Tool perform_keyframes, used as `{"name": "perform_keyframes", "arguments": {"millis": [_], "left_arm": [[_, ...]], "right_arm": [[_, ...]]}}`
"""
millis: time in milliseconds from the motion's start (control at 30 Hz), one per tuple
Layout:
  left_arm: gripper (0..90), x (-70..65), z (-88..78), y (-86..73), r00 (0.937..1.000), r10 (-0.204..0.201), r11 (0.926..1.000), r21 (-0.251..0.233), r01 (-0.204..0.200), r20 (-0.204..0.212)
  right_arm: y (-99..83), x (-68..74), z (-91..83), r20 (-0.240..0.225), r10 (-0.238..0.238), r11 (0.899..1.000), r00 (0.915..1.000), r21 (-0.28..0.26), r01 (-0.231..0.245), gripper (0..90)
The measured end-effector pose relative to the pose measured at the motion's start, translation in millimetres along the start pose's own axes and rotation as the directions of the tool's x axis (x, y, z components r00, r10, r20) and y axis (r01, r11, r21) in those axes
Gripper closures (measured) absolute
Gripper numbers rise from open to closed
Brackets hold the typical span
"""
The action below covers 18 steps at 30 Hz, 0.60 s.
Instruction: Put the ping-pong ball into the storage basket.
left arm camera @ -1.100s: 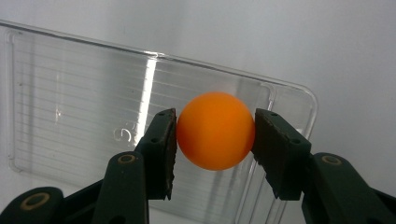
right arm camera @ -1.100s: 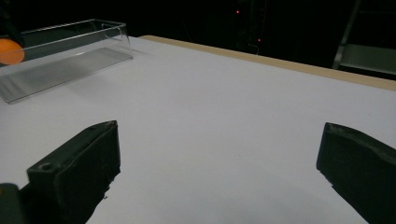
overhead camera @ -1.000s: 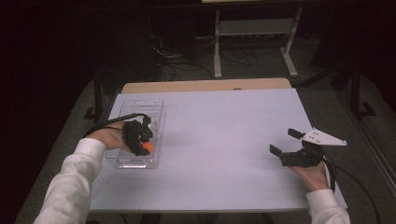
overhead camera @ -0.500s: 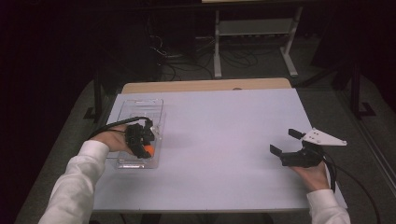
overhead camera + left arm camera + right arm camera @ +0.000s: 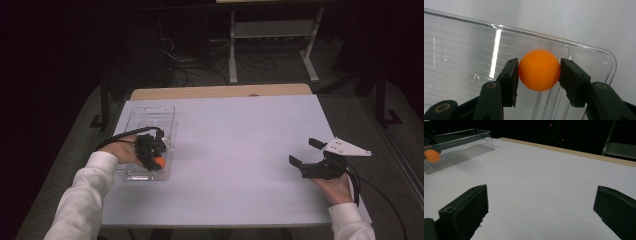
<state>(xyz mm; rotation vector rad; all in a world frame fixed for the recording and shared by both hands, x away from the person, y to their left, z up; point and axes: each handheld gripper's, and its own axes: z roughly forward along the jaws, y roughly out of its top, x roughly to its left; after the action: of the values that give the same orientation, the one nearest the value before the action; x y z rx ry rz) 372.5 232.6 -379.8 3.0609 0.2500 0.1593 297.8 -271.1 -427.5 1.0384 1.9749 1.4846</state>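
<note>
So nearest the camera in the high view you've got two white sleeves coming up from the bottom edge, one at lower left and one at lower right. The right hand (image 5: 336, 186) sits at the lower right of the frame holding the right tool (image 5: 306, 151), and its jaws are spread wide with nothing between them. The grey three-cornered plate on top points toward the right edge. In the right gripper view those two black jaws stand far apart at the bottom corners, just bare white table (image 5: 544, 182) between them.

Over at the left middle of the high view, the left hand (image 5: 126, 152) has the left tool (image 5: 158, 159) down over the near end of a clear plastic tray (image 5: 150, 116). It's clamped on an orange ball (image 5: 159, 162). The left gripper view shows it well: the ball (image 5: 539, 69) is dead centre in the frame, both jaw pads pressed against its sides, with the ribbed tray floor (image 5: 461, 50) behind it and a rounded tray corner at the right. I can't tell if the ball is touching the tray floor or held just above it.

The tray runs lengthwise up toward the upper left of the table. Past the table's far edge there's a tan strip, then a dark floor with cables and a white metal stand (image 5: 272, 30) at the top centre.
</note>
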Motion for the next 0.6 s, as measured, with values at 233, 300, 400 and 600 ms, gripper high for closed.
{"name": "perform_keyframes", "arguments": {"millis": [233, 300, 400, 600], "left_arm": [[45.0, 1.1, 0.9, 0.3, 0.9998, -0.017, 0.9998, 0.006, 0.017, -0.003], [43.0, 1.4, -0.8, 0.0, 0.9997, -0.019, 0.9998, 0.002, 0.019, -0.016], [39.8, 1.5, -3.4, -1.5, 0.9988, -0.033, 0.9994, -0.010, 0.033, -0.034], [33.4, 3.2, -11.6, -5.9, 0.9961, -0.057, 0.9978, -0.037, 0.055, -0.067]], "right_arm": [[-0.3, -0.1, 0.5, -0.002, -0.003, 1.000, 1.0000, 0.005, 0.003, 0.0], [-0.3, -0.1, 0.4, -0.002, -0.002, 1.000, 1.0000, 0.004, 0.002, 0.0], [-0.3, 0.0, 0.4, -0.002, -0.003, 1.000, 1.0000, 0.005, 0.003, 0.0], [-0.3, 0.0, 0.3, -0.002, -0.002, 1.000, 1.0000, 0.005, 0.002, 0.0]]}}
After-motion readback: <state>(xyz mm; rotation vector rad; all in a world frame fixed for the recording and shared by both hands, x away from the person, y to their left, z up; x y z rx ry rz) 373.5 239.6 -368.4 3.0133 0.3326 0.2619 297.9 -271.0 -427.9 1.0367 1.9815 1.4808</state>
